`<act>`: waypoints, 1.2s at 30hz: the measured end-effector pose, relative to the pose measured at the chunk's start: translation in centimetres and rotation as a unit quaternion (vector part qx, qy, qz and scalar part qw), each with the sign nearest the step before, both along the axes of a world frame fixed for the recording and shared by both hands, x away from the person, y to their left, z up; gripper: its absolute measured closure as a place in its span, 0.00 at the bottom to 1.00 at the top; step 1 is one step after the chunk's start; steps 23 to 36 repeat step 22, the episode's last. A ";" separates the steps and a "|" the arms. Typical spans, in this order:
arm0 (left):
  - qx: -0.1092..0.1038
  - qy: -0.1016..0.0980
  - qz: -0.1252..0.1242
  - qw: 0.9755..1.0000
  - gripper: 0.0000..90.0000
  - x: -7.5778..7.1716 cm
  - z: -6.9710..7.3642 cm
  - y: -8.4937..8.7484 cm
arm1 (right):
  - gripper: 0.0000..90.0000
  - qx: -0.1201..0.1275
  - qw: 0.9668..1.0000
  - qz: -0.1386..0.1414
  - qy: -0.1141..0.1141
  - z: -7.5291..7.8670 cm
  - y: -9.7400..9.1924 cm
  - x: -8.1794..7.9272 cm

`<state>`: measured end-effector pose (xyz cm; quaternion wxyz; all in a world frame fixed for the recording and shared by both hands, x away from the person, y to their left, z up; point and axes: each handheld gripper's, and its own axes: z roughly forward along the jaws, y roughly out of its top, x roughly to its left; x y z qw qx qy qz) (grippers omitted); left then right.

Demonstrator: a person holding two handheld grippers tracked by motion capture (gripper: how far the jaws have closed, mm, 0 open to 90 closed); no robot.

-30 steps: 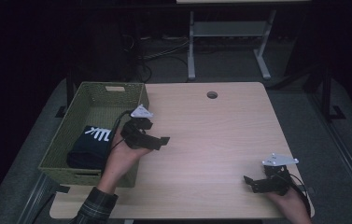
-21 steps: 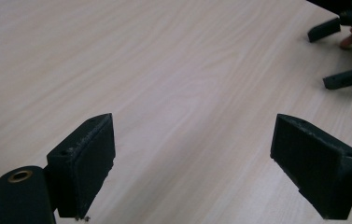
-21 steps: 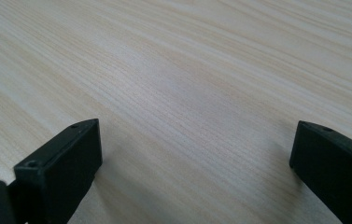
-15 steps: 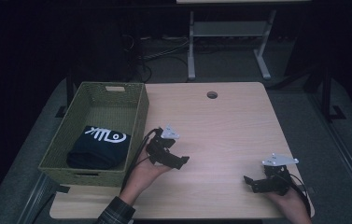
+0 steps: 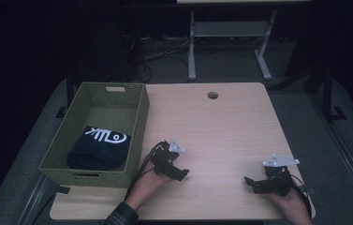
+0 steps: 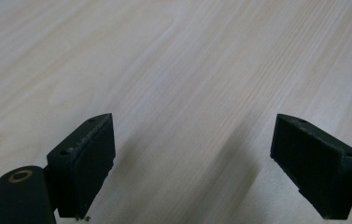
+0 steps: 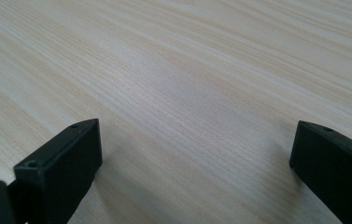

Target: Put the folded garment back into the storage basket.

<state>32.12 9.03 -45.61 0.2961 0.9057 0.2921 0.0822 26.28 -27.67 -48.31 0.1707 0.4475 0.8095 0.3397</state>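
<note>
Because the folded dark garment [image 5: 100,146] already lies inside the green woven basket [image 5: 139,122] at the left edge of the surface [image 5: 230,126], it looks to me as if the putting-away is done and both hands are simply parked. The garment sits toward the near end of the basket, well below its rim, a compact navy or black bundle with a white printed design facing up; the far half of the basket floor is bare. Just right of the basket's near corner, the left gripper [image 5: 180,172] rests low over the wood with its fingers [image 6: 86,163] spread wide and nothing between them, only pale grain showing in the left gripper view. I would judge it lies close to the basket because that hand did the dropping in. Well apart from it, near the right front corner, the right gripper [image 5: 253,184] lies against the surface too, its fingers [image 7: 61,172] likewise parted and empty, which reads as an idle, out-of-the-way rest. A small round cable hole [image 5: 212,95] marks the far side of the surface
</note>
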 end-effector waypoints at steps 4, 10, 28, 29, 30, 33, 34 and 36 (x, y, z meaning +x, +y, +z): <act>0.006 -0.007 -0.003 1.000 0.15 -0.1 -0.7 0.0 | 0.02 0.000 1.000 0.000 0.000 0.0 0.0 0.0; -0.036 -0.042 -0.005 0.998 0.14 -0.4 -1.6 0.8 | 0.02 0.000 1.000 0.000 0.000 0.0 0.0 0.0; -0.062 -0.060 -0.005 0.996 0.15 -0.8 -2.1 1.3 | 0.02 0.000 1.000 0.000 0.000 0.0 0.0 0.0; -0.062 -0.060 -0.005 0.996 0.15 -0.8 -2.1 1.3 | 0.02 0.000 1.000 0.000 0.000 0.0 0.0 0.0; -0.062 -0.060 -0.005 0.996 0.15 -0.8 -2.1 1.3 | 0.02 0.000 1.000 0.000 0.000 0.0 0.0 0.0; -0.062 -0.060 -0.005 0.996 0.15 -0.8 -2.1 1.3 | 0.02 0.000 1.000 0.000 0.000 0.0 0.0 0.0; -0.062 -0.060 -0.005 0.996 0.15 -0.8 -2.1 1.3 | 0.02 0.000 1.000 0.000 0.000 0.0 0.0 0.0; -0.062 -0.060 -0.005 0.996 0.15 -0.8 -2.1 1.3 | 0.02 0.000 1.000 0.000 0.000 0.0 0.0 0.0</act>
